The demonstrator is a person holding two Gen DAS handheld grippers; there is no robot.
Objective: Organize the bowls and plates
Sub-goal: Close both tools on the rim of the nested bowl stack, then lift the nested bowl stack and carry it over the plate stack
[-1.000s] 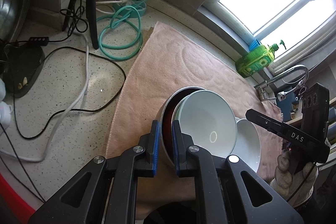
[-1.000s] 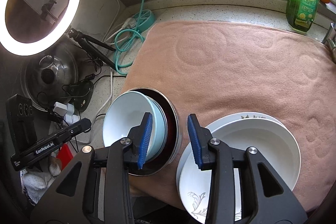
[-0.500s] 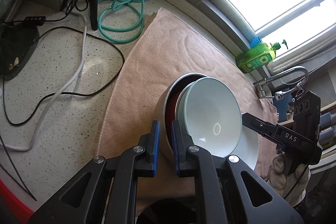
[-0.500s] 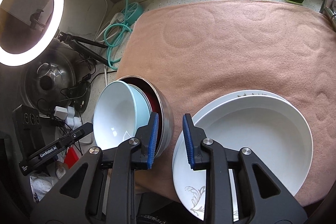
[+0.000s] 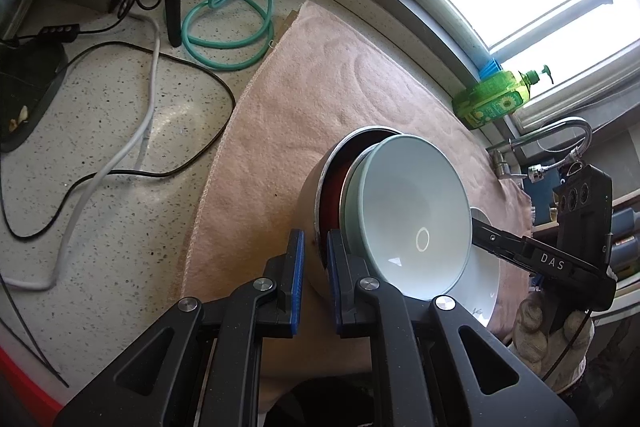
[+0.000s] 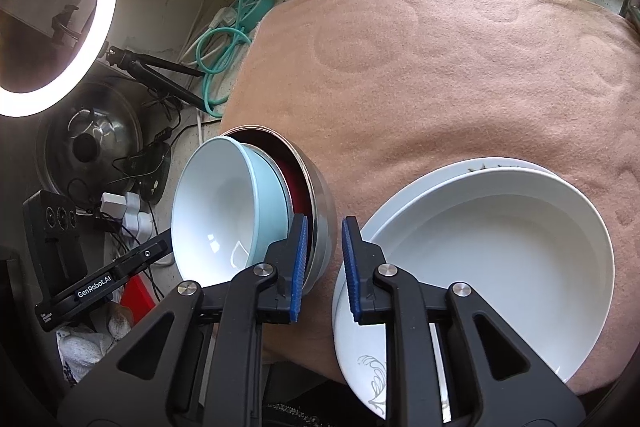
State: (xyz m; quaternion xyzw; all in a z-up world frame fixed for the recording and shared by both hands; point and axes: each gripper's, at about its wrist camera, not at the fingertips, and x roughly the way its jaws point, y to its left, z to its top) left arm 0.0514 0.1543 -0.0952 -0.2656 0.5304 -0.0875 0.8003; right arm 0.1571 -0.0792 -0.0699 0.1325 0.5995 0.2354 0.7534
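While our left gripper [image 5: 313,269] looks across the pink towel [image 5: 320,95], we read "DAS" on the side of our right gripper [image 5: 496,241], held low at the right by a gloved hand. A green soap bottle [image 5: 498,99] with a sunflower label lies on the sill. Our left fingers pinch the rim of the steel bowl [image 5: 310,203], which is tilted on edge with a pale blue bowl [image 5: 412,219] nested inside it.

From the right wrist, we read "GenRobot.AI" on the left gripper [image 6: 160,249]. Our right gripper [image 6: 324,269] is slightly spread, holding nothing; the steel bowl [image 6: 320,195] touches its left finger, and the stacked white plates [image 6: 492,247] lie just beside its right finger, on the towel [image 6: 440,75].
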